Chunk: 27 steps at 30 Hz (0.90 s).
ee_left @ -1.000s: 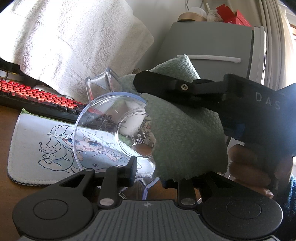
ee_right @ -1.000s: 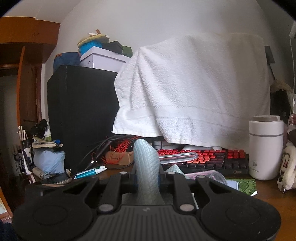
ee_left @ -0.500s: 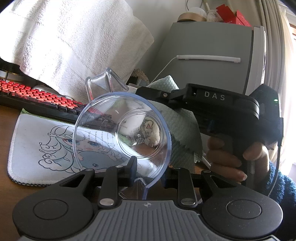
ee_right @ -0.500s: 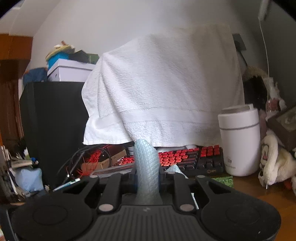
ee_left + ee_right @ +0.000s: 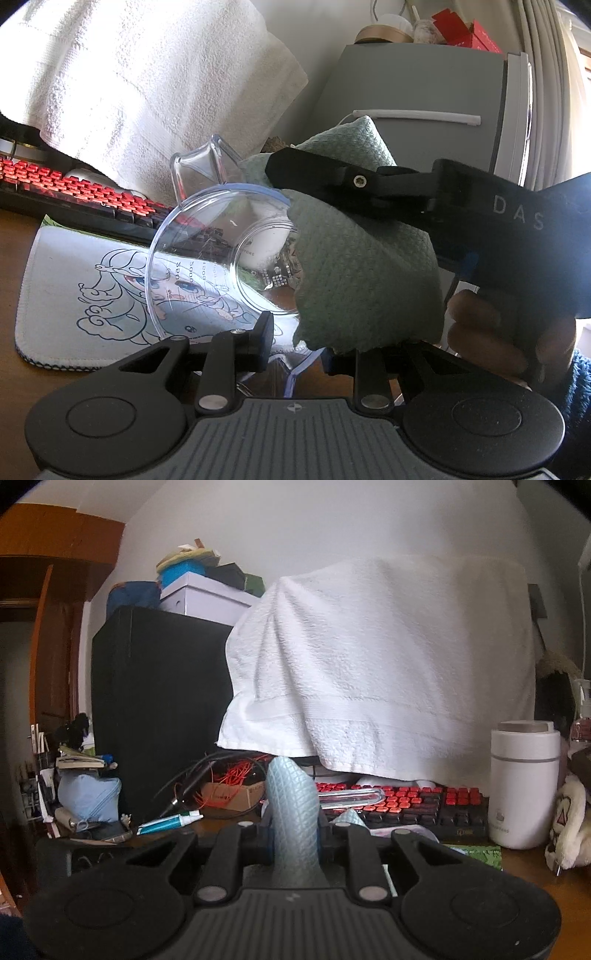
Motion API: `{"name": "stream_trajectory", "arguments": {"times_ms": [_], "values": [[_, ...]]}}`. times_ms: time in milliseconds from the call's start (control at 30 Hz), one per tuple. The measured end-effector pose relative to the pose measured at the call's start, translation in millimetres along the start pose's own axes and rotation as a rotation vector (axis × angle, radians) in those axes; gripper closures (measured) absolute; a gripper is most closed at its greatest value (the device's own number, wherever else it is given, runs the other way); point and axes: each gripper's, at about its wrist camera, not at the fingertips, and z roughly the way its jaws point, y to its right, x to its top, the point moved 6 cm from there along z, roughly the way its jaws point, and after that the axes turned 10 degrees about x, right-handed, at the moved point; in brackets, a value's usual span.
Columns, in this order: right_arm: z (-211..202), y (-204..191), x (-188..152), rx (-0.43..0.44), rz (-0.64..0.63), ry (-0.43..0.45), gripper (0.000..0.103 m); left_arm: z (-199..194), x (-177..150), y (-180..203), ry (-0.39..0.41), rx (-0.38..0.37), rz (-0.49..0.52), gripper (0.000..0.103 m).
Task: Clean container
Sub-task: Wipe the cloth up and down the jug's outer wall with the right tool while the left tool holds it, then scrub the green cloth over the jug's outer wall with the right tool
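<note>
Wiping looks to be under way: the left gripper (image 5: 295, 354) has its jaws closed on the lower rim of the clear measuring jug (image 5: 221, 258), which is tipped on its side just ahead of them with its mouth facing the camera and its spout (image 5: 199, 166) uppermost. The right gripper (image 5: 295, 173) comes in from the right of those jaws, clamped tight on a green cloth (image 5: 362, 266); in its own view a roll of that cloth (image 5: 291, 812) stands pinched between its jaws. The cloth drapes over the jug's right edge, pressed against it as far as I can judge. How much of the jug has been wiped cannot be read from clear plastic; the left part of the wall shows bare of cloth. Beyond the jaws lie a printed mat (image 5: 85, 291), a red-keyed keyboard (image 5: 74, 188) and a white towel (image 5: 129, 85); a white tumbler (image 5: 524, 786) stands right of the right jaws. Nothing blocks the wiping, though the cloth hides the jug's right side.
</note>
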Motion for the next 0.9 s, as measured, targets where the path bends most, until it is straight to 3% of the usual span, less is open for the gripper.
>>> {"name": "stream_trajectory", "arguments": {"times_ms": [333,500,900], "values": [[7,54,6,-0.075,0.139,0.01,0.089,0,-1,1,0.002,-0.002,0.002,0.077],[8,38,2,-0.131,0.086,0.013,0.086,0,-1,1,0.002,-0.002,0.01,0.077],[2,-11,-1,-0.024,0.004,-0.003,0.084,0,1,1,0.002,-0.001,0.009,0.077]]}}
